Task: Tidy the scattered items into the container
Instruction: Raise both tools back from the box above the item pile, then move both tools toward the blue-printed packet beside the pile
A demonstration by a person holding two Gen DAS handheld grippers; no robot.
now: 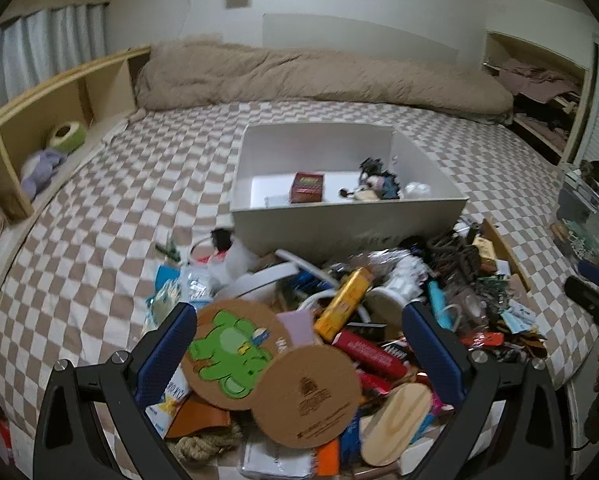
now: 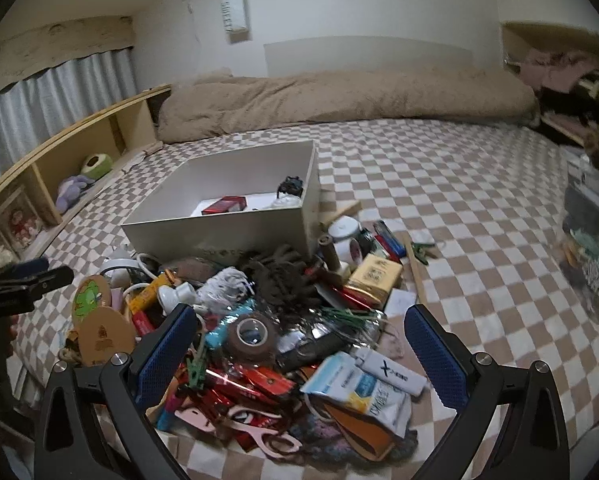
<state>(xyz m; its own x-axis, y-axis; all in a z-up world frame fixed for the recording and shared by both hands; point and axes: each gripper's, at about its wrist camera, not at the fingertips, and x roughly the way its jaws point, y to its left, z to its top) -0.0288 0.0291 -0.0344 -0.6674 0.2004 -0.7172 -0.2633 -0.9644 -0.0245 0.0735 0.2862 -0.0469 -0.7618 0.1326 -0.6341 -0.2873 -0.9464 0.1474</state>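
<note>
**Tidying barely begun: a few things boxed, the heap still waiting**

The bed (image 1: 99, 208), under a checked cover, carries everything. A rolled beige quilt (image 1: 319, 76) lies along its far edge, well clear of the work. A wooden shelf (image 1: 39, 120) runs down the left side with soft toys in it.

The white box (image 1: 339, 220) sits in the middle of the bed, open at the top, its near wall touching the back of the heap. Inside it lie only a small red carton (image 1: 307, 187), a dark tangle of small things (image 1: 377, 180) and something pale at the right corner. Most of its floor is bare, so by my reckoning the job is at an early stage.

The heap (image 2: 279, 320) lies between the box and both tools, and nearly all of it is left: two cork coasters, one with a green frog (image 1: 229, 354), a yellow tube (image 1: 345, 300), a roll of brown tape (image 2: 252, 336), a white lighter (image 2: 391, 372), pink scissors (image 2: 255, 428), red wrappers, cords and a dark woolly clump.

The left gripper (image 1: 299, 344) hangs over the coasters with its fingers spread wide and holding nothing. The right gripper (image 2: 299, 344) hangs over the tape and packets, likewise wide and bare.

The trouble is likely the tangle: things overlap, cords thread through, and flat coasters and foil offer little edge to pinch. The box's near wall must be cleared on every carry.
</note>
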